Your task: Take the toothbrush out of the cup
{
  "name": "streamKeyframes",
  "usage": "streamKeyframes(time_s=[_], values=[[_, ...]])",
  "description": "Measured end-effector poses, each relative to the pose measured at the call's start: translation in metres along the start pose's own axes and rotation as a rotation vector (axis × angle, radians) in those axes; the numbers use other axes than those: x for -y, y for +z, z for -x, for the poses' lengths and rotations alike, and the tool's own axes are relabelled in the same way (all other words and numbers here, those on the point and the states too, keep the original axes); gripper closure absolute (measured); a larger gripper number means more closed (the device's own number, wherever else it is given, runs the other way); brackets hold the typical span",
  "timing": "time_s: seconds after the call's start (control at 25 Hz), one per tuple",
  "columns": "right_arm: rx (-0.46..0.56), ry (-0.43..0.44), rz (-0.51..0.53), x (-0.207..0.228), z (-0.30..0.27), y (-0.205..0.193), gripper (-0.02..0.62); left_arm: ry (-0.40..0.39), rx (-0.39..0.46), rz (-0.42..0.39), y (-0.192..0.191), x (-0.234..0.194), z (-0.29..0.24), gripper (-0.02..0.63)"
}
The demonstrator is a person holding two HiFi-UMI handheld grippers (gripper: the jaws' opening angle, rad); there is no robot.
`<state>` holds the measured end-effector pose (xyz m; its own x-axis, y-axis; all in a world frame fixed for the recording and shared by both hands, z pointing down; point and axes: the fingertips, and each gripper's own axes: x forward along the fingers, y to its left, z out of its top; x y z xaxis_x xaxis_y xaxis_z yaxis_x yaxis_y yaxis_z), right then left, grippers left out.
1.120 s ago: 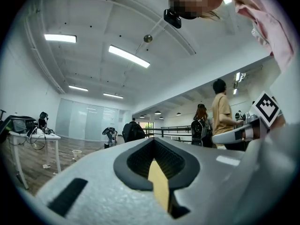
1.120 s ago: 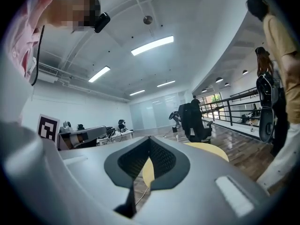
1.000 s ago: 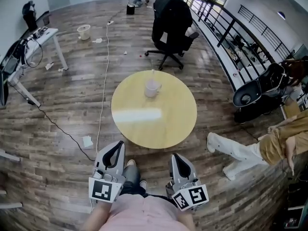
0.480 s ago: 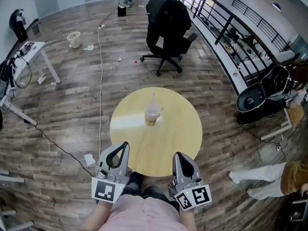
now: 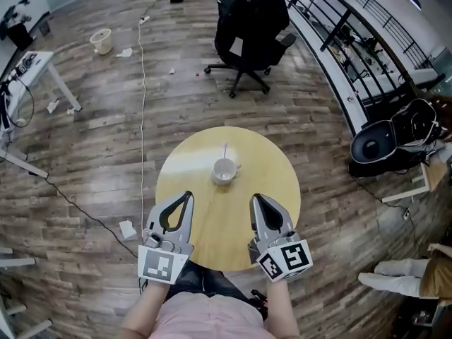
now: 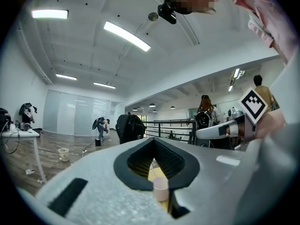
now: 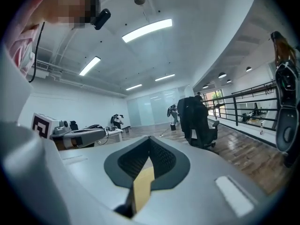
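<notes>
A white cup [image 5: 224, 170] stands near the middle of the round yellow table [image 5: 268, 161], with a pale toothbrush [image 5: 226, 151] upright in it. My left gripper [image 5: 186, 196] is over the table's near left part, shut and empty, short of the cup. My right gripper [image 5: 257, 199] is over the near right part, also shut and empty. In the left gripper view the cup [image 6: 161, 189] shows through the loop of the shut left gripper [image 6: 152, 140]. The right gripper view shows only a strip of table [image 7: 143, 186] below the shut right gripper [image 7: 150, 138].
A black office chair [image 5: 251, 20] stands beyond the table. A white cable [image 5: 141, 83] runs along the wooden floor at the left, near a white desk [image 5: 32, 73]. A railing [image 5: 339, 41] and a dark round seat [image 5: 378, 147] lie right. A person's legs [image 5: 399, 284] show at lower right.
Both grippers have moved forward from the floor side to over the table's near edge, closer to the cup. The table now lies nearer in the head view.
</notes>
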<state>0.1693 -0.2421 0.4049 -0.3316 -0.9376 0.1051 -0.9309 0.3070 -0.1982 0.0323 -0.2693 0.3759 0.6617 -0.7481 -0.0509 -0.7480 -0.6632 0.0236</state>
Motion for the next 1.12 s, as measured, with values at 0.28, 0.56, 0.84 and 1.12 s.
streamKeyframes(time_s=[0.28, 0.56, 0.84, 1.12], values=[[-0.139, 0.046, 0.011, 0.048, -0.1, -0.044, 0.558, 0.03, -0.045, 0.055, -0.03, -0.021, -0.056, 0.609], [-0.331, 0.08, -0.039, 0.073, -0.171, -0.115, 0.45, 0.057, -0.088, 0.093, -0.05, -0.034, -0.081, 0.609], [-0.448, 0.079, -0.061, 0.082, -0.21, -0.161, 0.398, 0.082, -0.124, 0.119, -0.071, -0.043, -0.091, 0.609], [-0.451, 0.045, -0.016, 0.089, -0.211, -0.162, 0.565, 0.093, -0.147, 0.119, -0.08, -0.049, -0.091, 0.609]])
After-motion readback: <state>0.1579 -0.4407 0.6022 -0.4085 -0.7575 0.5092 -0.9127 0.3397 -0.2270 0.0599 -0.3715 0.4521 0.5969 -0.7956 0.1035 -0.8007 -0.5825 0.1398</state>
